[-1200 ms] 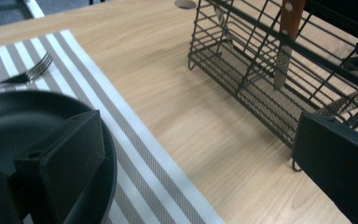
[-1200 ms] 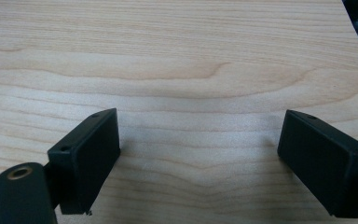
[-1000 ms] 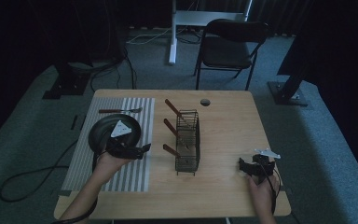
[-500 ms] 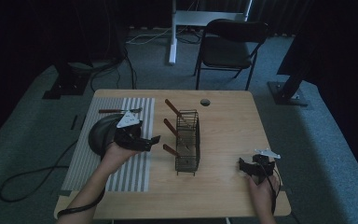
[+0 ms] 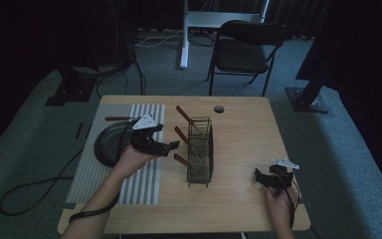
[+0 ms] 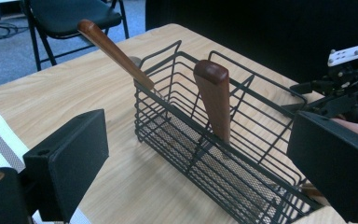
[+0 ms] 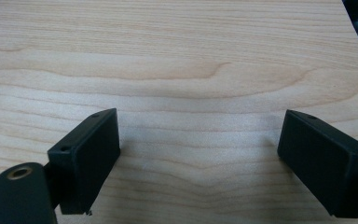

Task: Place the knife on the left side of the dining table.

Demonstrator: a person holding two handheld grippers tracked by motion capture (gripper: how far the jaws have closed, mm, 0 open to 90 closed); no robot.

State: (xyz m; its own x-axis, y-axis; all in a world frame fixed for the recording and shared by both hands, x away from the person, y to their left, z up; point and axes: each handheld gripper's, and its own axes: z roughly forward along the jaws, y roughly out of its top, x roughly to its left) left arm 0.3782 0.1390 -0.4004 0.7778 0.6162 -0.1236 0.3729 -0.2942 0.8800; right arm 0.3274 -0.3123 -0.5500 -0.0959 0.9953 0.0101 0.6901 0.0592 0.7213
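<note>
A black wire basket [image 5: 200, 149] stands mid-table with three brown wooden handles sticking out toward the left: a far one [image 5: 184, 114], a middle one [image 5: 181, 134] and a near one [image 5: 181, 159]. My left gripper [image 5: 171, 147] is open just left of the basket, jaws pointing at it, nothing held. In the left gripper view the basket [image 6: 242, 163] lies between the spread jaws, with a slim handle [image 6: 114, 51] and a broad handle [image 6: 214, 98] rising from it. My right gripper [image 5: 257, 178] rests open near the front right; in its own view the jaws [image 7: 200, 154] frame bare wood.
A dark round pan [image 5: 107, 144] lies on a striped mat [image 5: 134, 184] at the left, with a wooden-handled utensil [image 5: 117, 118] beyond it. The tabletop has a cable hole [image 5: 219, 108] at the back. A folding chair [image 5: 246, 47] stands behind the table.
My left gripper has moved right from over the pan to beside the basket, staying open. The right gripper has not moved.
</note>
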